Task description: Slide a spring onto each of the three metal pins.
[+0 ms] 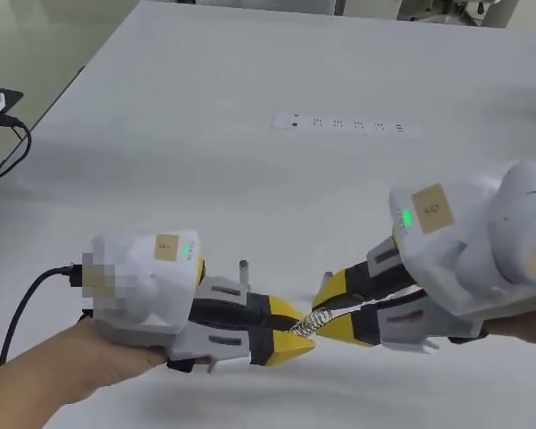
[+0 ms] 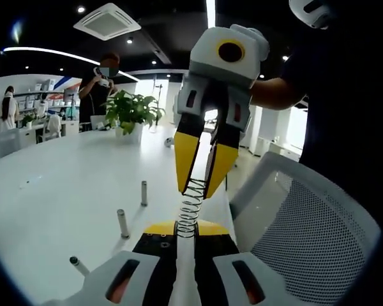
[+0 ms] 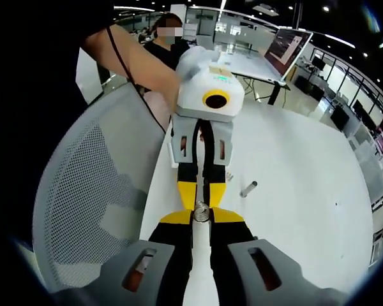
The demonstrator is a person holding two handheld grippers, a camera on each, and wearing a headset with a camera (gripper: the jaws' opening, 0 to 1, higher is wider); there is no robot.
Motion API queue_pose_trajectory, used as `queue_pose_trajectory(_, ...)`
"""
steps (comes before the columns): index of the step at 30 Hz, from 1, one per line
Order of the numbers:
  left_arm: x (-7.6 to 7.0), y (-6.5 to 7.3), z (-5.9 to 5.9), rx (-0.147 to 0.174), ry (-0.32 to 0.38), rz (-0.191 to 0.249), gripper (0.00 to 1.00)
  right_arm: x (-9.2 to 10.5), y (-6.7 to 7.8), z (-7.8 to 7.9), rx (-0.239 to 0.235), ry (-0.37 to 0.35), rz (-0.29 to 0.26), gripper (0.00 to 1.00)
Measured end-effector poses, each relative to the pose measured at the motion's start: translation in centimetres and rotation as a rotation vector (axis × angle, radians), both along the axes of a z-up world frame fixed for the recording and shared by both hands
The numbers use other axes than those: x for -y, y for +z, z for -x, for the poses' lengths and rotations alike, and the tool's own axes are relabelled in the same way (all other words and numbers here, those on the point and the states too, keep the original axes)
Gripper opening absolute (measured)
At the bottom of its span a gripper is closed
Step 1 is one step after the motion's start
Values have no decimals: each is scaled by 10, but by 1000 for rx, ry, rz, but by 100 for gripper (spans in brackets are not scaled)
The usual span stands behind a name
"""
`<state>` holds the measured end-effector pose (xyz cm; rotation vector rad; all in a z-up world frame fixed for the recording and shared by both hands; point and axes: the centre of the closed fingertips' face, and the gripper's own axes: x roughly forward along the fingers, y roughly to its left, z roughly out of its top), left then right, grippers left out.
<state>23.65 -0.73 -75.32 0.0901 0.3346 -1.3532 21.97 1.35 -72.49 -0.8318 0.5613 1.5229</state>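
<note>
**Spring held between two tongs, pins standing apart**

The white table [image 1: 250, 161] carries the work, with a white power strip [image 1: 344, 123] lying well beyond the tongs. A grey mesh chair [image 2: 306, 223] stands at the table's near edge.

In the head view the left tongs [image 1: 297, 335] come in from the left, held in a bare hand [image 1: 62, 357] and trailing a black cable [image 1: 22, 304]. The right tongs [image 1: 326, 315] come in from the right. The two point at each other, yellow tips almost meeting, low over the near part of the table.

The spring [image 1: 311, 323] spans the short gap between the two sets of tips. The left gripper view shows it running from the left tongs [image 2: 179, 228], whose jaws stand close together on its lower end, up to the right tongs [image 2: 200, 188], whose yellow tips pinch its upper end. The right gripper view looks down its length, so the spring [image 3: 201, 212] shows as a round coil at the right tongs [image 3: 202, 218], with the left tongs [image 3: 203, 201] just behind it. Both tongs look clenched on the spring, one at each end.

Three metal pins stand bare on the table, left of the spring in the left gripper view: the far pin [image 2: 143, 192], the middle pin [image 2: 122, 223] and the near pin [image 2: 78, 264]. The spring is near them but clear of all three.
</note>
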Motion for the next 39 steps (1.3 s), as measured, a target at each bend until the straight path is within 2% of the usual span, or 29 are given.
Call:
queue_pose_trajectory(4, 0, -2, -2, 3, 8, -6, 1, -1, -2, -2, 11, 3, 30, 6)
queue_pose_trajectory(19, 3, -3, -2, 37, -4, -46, 1, -1, 0, -1, -21, -22, 87, 5)
queue_pose_trajectory(26, 5, -2, -1, 52, -4, -44, 1, 0, 0, 0, -15, -26, 126, 5)
queue_pose_trajectory(39, 2, 0, 1, 84, -15, -32, 1, 0, 0, 0, -27, -23, 142, 5)
